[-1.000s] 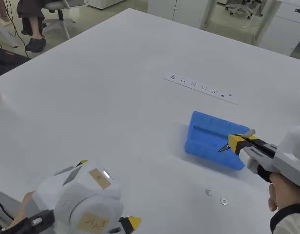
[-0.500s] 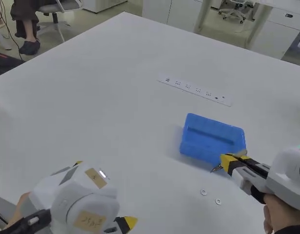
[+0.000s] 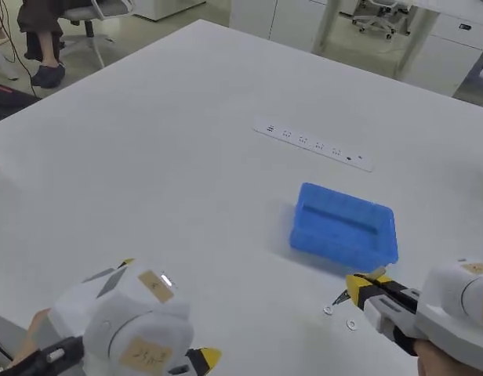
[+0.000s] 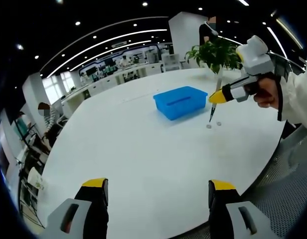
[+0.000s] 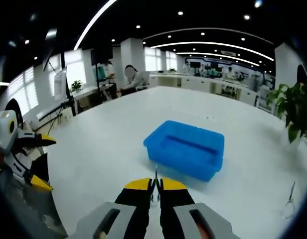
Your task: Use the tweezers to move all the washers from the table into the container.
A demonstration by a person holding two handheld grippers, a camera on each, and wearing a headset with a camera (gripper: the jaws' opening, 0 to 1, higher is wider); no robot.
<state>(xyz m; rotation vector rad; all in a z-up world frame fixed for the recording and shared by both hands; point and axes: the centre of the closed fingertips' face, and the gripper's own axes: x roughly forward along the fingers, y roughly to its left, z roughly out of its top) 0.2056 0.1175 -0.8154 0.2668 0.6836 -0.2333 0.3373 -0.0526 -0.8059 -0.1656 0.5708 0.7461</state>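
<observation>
Our right tongs point(image 3: 357, 283) pinch the tweezers point(image 3: 340, 298), tips just beside one of two washers point(image 3: 328, 310) lying on the surface point(image 3: 187, 157) near the blue container point(image 3: 335, 252). Our left tongs point(image 4: 158, 183) stand spread and empty.

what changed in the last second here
The right claw, shut on the tweezers, drew back from over the blue container toward the person and came down, so the tweezers' tip now sits beside the two washers on the table. No washer was visibly taken hold of. The container, both washers and the open left claw stayed as they were.
</observation>
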